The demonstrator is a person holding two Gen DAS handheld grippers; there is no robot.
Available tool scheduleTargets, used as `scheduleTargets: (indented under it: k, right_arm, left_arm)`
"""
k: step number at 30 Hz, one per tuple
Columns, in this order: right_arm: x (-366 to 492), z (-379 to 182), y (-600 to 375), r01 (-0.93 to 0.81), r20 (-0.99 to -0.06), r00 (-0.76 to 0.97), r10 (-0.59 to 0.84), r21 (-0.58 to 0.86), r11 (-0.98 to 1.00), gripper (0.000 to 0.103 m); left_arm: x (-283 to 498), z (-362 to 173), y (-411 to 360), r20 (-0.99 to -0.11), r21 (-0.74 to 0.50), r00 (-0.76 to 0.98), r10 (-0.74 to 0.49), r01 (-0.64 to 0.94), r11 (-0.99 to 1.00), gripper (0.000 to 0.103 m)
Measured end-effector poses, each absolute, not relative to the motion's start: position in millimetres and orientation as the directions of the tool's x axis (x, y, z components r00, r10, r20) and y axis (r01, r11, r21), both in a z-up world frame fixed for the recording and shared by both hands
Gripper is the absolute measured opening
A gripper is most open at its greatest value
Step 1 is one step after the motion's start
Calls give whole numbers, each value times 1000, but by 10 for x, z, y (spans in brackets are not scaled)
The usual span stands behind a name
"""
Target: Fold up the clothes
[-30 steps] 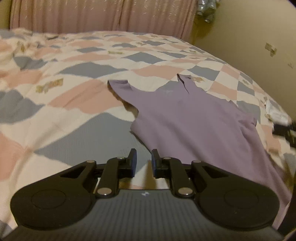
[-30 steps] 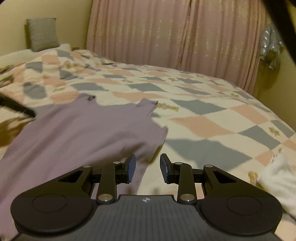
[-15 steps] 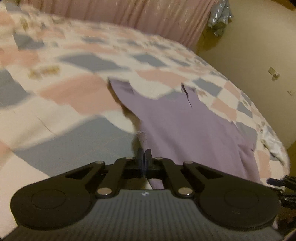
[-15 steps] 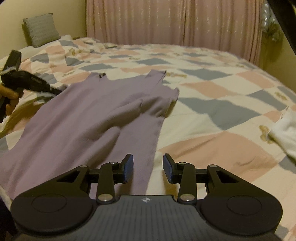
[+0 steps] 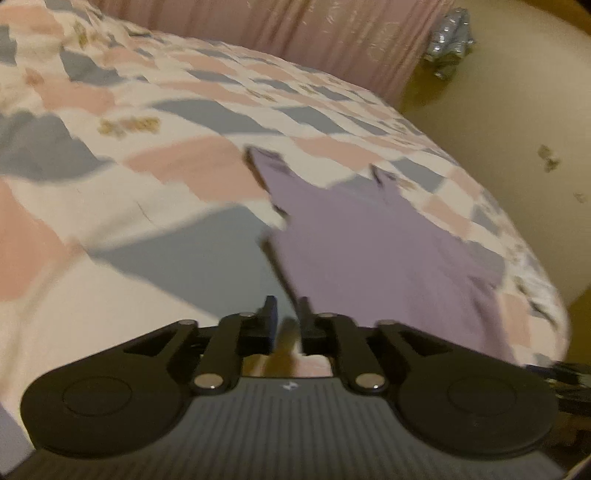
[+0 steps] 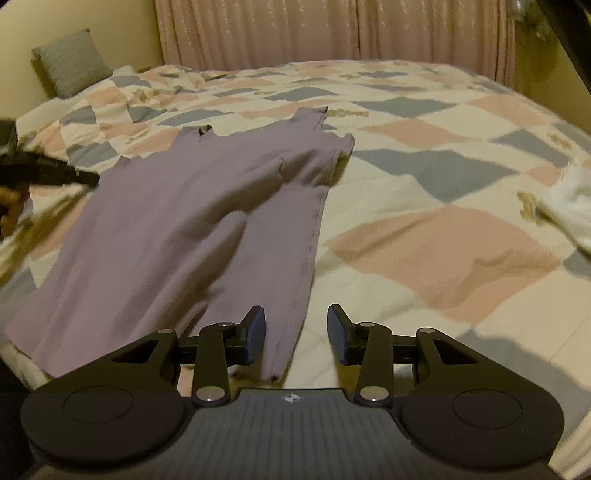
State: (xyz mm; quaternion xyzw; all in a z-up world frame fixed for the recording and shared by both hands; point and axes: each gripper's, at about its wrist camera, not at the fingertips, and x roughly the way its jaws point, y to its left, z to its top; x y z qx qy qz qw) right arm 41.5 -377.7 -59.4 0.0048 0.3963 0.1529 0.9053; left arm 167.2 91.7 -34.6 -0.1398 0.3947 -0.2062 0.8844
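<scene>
Through the left wrist camera I am looking down my left tongs [image 5: 284,325] at the purple tank top [image 5: 369,251], which is lying spread on the patchwork bedspread [image 5: 147,258], straps pointing away toward the pink curtain [image 5: 295,33]. The jaws are opening, only narrowly apart, and nothing is sitting between them; the garment's near side edge is running just past the right-hand finger. The picture is smeared, so I am judging that edge loosely. The risk here is that I am closing on quilt along with the cloth, or missing the edge altogether.

Through the right wrist camera my right tongs [image 6: 295,334] are standing moderately wide and empty, hovering above the garment's other long side; the hem corner [image 6: 273,373] is lying in the gap between the fingers but below them, untouched. A raised wrinkle [image 6: 236,221] is running down the middle of the top. If I am folding over that, I am likely trapping a crease. My left tongs [image 6: 55,175] are showing at the far left edge, beside the fabric. A white cloth [image 6: 569,206] is lying well apart on the right; I am unlikely to snag it. Lifting one side before the other is gripped would be dragging the top askew.
</scene>
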Motion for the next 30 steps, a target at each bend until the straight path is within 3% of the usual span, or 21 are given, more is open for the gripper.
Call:
scheduleTargets:
  k: [2, 8, 10, 11, 12, 14, 22, 25, 27, 30]
  right_arm:
    - [371, -599, -3789, -263, -718, 630, 296, 162, 951, 42]
    - [362, -625, -3785, -250, -724, 618, 308, 191, 949, 42]
    - [384, -634, -3805, -237, -727, 607, 322, 222, 946, 27]
    - [395, -641, -3825, -230, -728, 599, 333, 242, 943, 3]
    - [379, -626, -3853, -221, -726, 599, 336, 253, 942, 1]
    - [340, -592, -3911, -202, -722, 603, 340, 274, 940, 0]
    - [-28, -465, -4181, -108, -749, 638, 179, 143, 984, 0]
    - [-7, -480, -4107, -118, -754, 639, 152, 100, 988, 0]
    - [-18, -473, -4053, -125, -751, 651, 116, 44, 991, 1]
    - [-91, -438, -3968, -137, -725, 686, 57, -52, 989, 20]
  left_arm:
    - [1570, -387, 839, -644, -417, 586, -493, 271, 867, 24]
    - [1469, -463, 655, -660, -412, 556, -505, 295, 862, 23]
    - [1448, -452, 588, -666, -389, 554, -499, 312, 867, 23]
    - [1439, -449, 571, -668, -381, 557, -494, 314, 870, 21]
    - [1430, -446, 554, -670, -373, 559, -489, 316, 872, 20]
    - [1406, -434, 556, -671, -365, 565, -479, 311, 878, 15]
    - [1240, -375, 613, -680, -346, 568, -465, 310, 885, 15]
    - [1107, -341, 599, -690, -330, 552, -468, 335, 882, 17]
    - [973, -315, 600, -697, -325, 537, -475, 354, 877, 24]
    - [734, -312, 582, -709, -334, 502, -495, 380, 863, 28]
